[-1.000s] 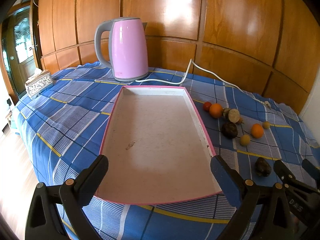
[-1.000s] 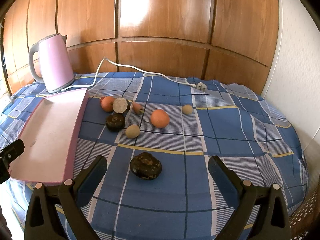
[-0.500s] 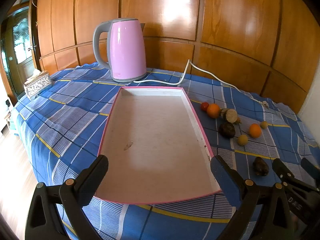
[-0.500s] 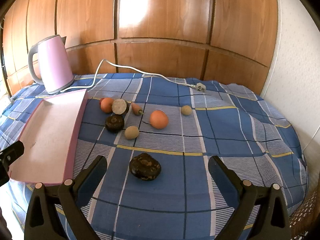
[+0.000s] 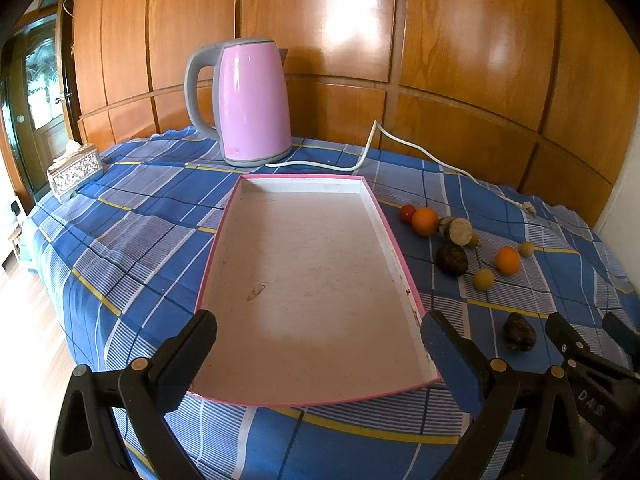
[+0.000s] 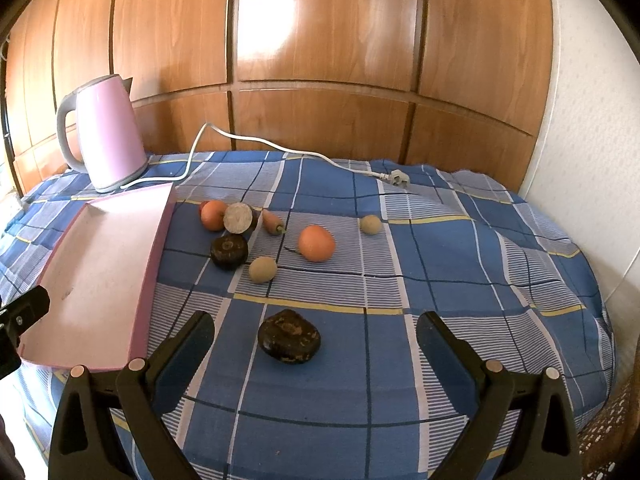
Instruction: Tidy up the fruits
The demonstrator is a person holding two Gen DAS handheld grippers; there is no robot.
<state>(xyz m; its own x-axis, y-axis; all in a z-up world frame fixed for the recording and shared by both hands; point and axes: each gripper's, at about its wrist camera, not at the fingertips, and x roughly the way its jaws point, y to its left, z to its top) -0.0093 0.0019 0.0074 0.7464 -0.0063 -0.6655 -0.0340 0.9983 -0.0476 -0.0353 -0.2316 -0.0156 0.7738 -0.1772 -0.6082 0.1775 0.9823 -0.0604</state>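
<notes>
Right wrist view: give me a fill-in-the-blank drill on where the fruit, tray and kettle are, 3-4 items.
1. The shallow pink-rimmed rectangular tray holds ____ pieces of fruit.
2. The dark wrinkled lumpy fruit lies on the blue checked tablecloth between the fingers of the ____ hand-held gripper.
3. The glossy pink electric kettle stands ____ the tray, near the wood-panelled wall.
4. The kettle's white power cord ends in a plug that lies ____.

Missing words: no; right; behind; unplugged on the cloth
</notes>
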